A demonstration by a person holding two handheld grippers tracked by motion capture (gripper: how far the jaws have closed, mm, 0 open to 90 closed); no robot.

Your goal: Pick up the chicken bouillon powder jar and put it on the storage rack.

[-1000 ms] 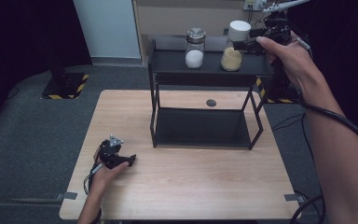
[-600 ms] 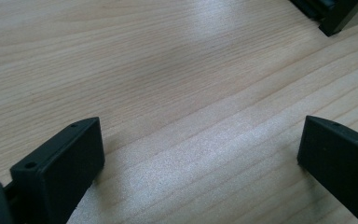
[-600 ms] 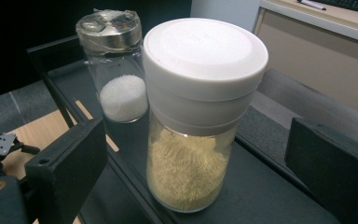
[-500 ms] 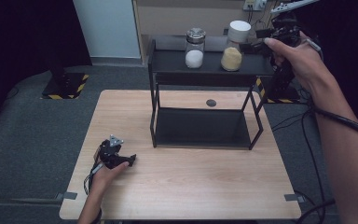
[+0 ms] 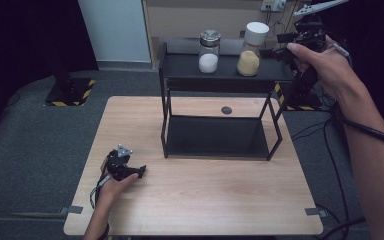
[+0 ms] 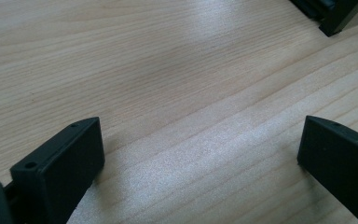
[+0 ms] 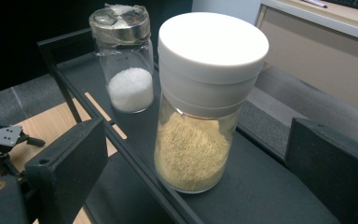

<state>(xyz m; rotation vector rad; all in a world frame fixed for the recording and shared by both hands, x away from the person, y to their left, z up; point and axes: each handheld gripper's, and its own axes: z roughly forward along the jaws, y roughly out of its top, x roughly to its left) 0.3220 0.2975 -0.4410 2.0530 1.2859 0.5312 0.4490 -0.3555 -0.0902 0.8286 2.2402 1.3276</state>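
Observation:
A jar of yellow grains with a white lid (image 5: 248, 60) (image 7: 196, 154) stands upright on the top shelf of a black rack (image 5: 220, 75), next to a glass jar of white grains with a metal lid (image 5: 209, 60) (image 7: 130, 88). My right gripper (image 5: 281, 48) (image 7: 198, 135) hovers just right of the yellow jar. Its jaws have just been opening and stand open, the jar ahead of them with neither pad touching it. My left gripper (image 5: 139, 172) (image 6: 200, 135) rests open on the wooden table (image 5: 205, 200) at the front left, with bare wood between its jaws.
The rack's lower shelf (image 5: 215, 137) holds nothing. A small black disc (image 5: 226, 110) lies on the table behind the rack. Grey carpet surrounds the table, and a cable trails from my right hand (image 5: 330, 65).
My right hand has drawn back to the right, away from the yellow jar, which stays on the shelf. The left hand has not moved.

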